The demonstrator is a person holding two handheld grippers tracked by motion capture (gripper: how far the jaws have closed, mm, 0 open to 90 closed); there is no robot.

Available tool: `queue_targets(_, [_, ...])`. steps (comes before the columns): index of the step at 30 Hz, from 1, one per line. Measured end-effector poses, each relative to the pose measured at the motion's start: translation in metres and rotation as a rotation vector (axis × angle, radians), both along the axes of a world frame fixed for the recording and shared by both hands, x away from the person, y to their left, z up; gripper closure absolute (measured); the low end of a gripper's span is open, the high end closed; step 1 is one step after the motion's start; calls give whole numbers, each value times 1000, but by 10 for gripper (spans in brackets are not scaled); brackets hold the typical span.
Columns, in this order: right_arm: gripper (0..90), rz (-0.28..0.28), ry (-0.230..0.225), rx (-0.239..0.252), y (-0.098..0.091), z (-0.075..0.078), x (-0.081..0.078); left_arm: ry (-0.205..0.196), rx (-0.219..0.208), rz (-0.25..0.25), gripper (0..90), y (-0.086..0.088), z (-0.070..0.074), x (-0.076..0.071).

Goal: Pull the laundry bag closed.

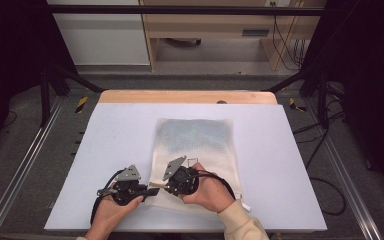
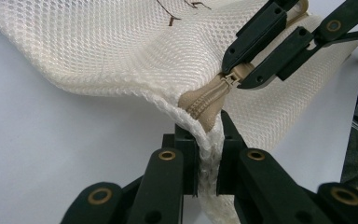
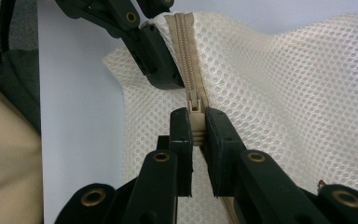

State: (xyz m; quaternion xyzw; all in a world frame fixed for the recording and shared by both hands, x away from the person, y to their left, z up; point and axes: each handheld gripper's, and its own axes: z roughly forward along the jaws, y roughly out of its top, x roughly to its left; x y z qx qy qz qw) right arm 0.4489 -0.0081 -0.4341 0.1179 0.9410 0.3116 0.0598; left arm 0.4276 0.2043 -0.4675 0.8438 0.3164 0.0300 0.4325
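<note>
Cream mesh bag (image 1: 195, 150) lies flat on the pale table (image 1: 105, 145), roughly centre, long side running near to far. Its tan zipper (image 2: 209, 100) runs along the near edge, at the near left corner. Both grippers meet there.

Left gripper (image 2: 208, 158), seen in its own view: jaws narrow, clamped on the corded corner edge of the bag right at the zipper's end, fabric pinched between the pads. In the high view the left gripper (image 1: 152, 191) sits just off the bag's near left corner, left hand (image 1: 111, 212) behind it.

Right gripper (image 3: 196, 135): jaws narrow, closed on the zipper pull (image 3: 196, 119), just beside the other gripper's jaw tips. High view puts the right gripper (image 1: 161, 186) over the bag's near edge; tips there are small, contact probably the same. Right hand (image 1: 207, 192) rests on the mesh.
</note>
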Motion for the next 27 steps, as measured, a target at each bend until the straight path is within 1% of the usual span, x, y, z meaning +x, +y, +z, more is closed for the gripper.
queue_targets(8, [821,-6,11,3,-2,-4,1,4,-5,0,830,0,0,0])
queue_targets(16, [821,-8,16,3,-4,-5,1,1,0,-4,830,-1,-1,-1])
queue_targets(18, [822,-14,12,-13,-5,-5,1,-1,-1,-2,831,-1,0,-1])
queue_targets(24, [821,-17,12,0,-8,-5,2,3,-6,-5,831,-2,-1,-1])
queue_targets(27, [821,-22,15,-13,-10,-5,2,4,-9,-4,831,-2,-1,-1])
